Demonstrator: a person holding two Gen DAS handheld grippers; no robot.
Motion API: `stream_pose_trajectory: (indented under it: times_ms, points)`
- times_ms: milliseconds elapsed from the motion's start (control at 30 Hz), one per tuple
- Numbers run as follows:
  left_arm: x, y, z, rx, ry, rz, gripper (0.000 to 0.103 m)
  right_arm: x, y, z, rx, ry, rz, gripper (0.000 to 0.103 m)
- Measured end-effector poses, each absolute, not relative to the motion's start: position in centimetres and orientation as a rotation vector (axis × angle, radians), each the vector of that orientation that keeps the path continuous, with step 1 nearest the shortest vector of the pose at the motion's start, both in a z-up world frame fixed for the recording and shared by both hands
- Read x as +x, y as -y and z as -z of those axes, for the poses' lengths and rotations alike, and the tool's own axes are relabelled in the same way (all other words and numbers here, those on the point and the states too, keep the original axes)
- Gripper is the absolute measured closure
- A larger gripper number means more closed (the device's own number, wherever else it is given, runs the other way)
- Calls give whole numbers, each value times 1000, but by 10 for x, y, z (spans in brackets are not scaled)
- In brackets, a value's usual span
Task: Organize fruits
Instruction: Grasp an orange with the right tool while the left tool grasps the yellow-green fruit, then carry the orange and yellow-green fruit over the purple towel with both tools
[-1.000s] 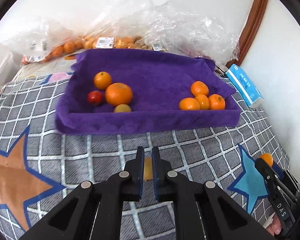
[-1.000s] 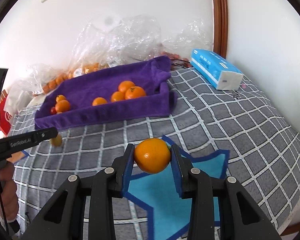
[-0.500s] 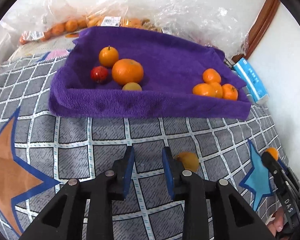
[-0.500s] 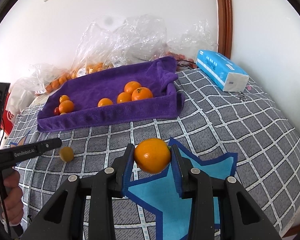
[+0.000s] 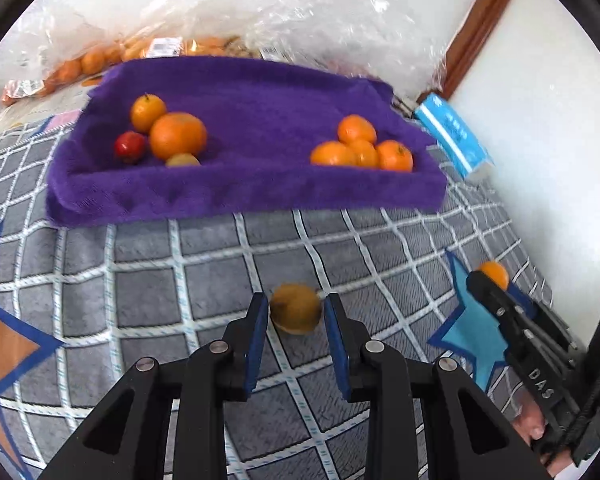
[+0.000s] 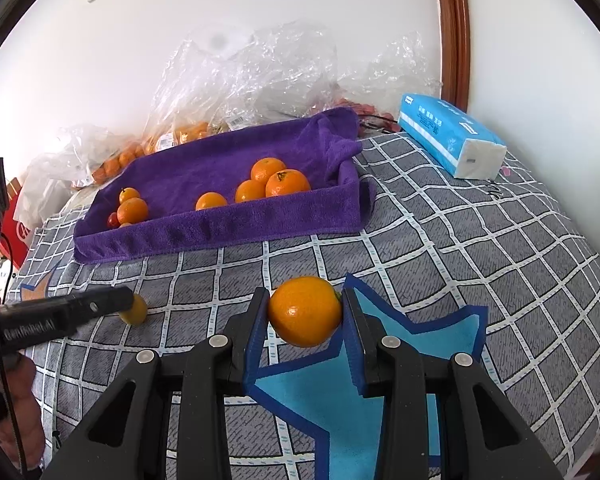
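A small yellow fruit (image 5: 296, 314) lies on the checked bedspread, between the tips of my left gripper (image 5: 296, 320). Its jaws stand a little apart on either side of the fruit, and I see no squeeze. From the right wrist view the same fruit (image 6: 134, 310) pokes out past one left finger. My right gripper (image 6: 304, 316) is shut on an orange (image 6: 304, 312) held just above the blue star. The purple towel-lined tray (image 5: 240, 196) holds an orange, a smaller one, a red fruit and a yellow one at its left, and several oranges (image 5: 360, 148) at its right.
Clear plastic bags (image 6: 240, 80) with more fruit pile up behind the tray against the wall. A blue tissue pack (image 6: 452, 140) lies at the right by the wall. A red bag (image 6: 18, 224) sits at the far left. A hand (image 6: 24, 400) holds the left gripper.
My left gripper's jaws parted from nearly touching, and it dropped and swung over so the yellow fruit now sits between its tips. The right gripper keeps its orange and has not moved.
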State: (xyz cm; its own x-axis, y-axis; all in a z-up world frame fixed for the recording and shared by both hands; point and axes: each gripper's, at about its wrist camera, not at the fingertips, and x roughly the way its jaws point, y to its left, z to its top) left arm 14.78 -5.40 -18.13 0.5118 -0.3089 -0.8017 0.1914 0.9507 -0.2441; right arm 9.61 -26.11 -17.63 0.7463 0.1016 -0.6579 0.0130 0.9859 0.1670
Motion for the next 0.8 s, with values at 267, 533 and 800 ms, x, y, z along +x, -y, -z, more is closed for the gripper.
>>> stream_pose_trajectory:
  times_ms: [267,533,800]
  points:
    - [138,56,178,-113,-933,292,77,87,267,180,164,-735,-33,67]
    - [127,37,159,-123,-901,247,77,82,264,174,180,-724,-43,67]
    - [111,11,136,-138,-851,199,77,82,248,158,163,-717,-50,67]
